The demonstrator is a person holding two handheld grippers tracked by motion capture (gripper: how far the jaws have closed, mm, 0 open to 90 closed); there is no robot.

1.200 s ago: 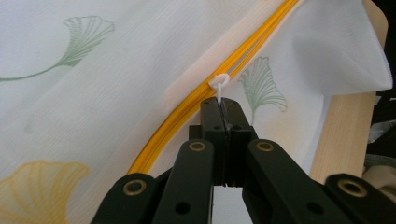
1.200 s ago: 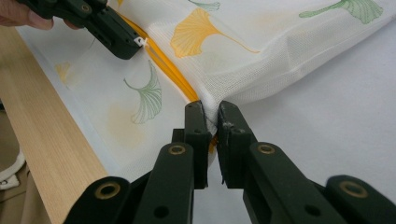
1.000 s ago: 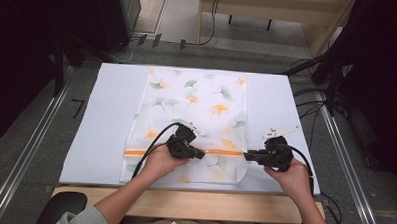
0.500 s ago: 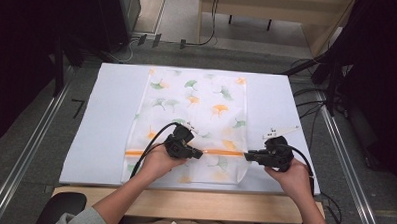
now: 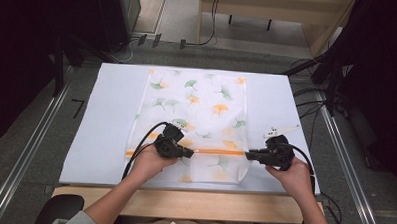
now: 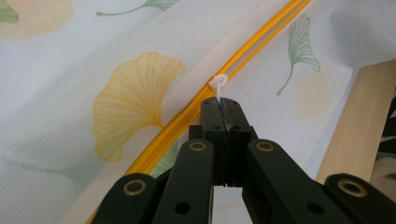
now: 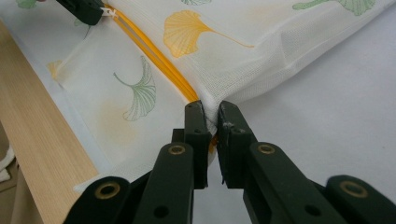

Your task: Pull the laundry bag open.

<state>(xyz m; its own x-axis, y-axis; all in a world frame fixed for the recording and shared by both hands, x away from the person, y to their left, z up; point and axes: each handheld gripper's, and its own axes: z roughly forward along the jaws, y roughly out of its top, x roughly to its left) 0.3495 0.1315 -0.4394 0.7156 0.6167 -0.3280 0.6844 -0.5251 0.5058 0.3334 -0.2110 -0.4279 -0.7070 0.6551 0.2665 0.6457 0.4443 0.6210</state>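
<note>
- Zipper pull sits partway along the orange zipper of the leaf-print bag, flat on the white mat.
- Left gripper clamped shut on that pull; right gripper pinching the bag's edge at the zipper end (anchor duty).
- Best bet, probably: pull straight along the track, low and steady, keeping the fabric taut.

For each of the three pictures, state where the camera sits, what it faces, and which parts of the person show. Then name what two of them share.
High view: above the table, looking down; forearms, left claw, right claw.
Left gripper view: rides the left claw, shut on the zipper pull.
Right gripper view: rides the right claw, pinching the bag edge.
Shared: the orange zipper appears in both gripper views.
</note>
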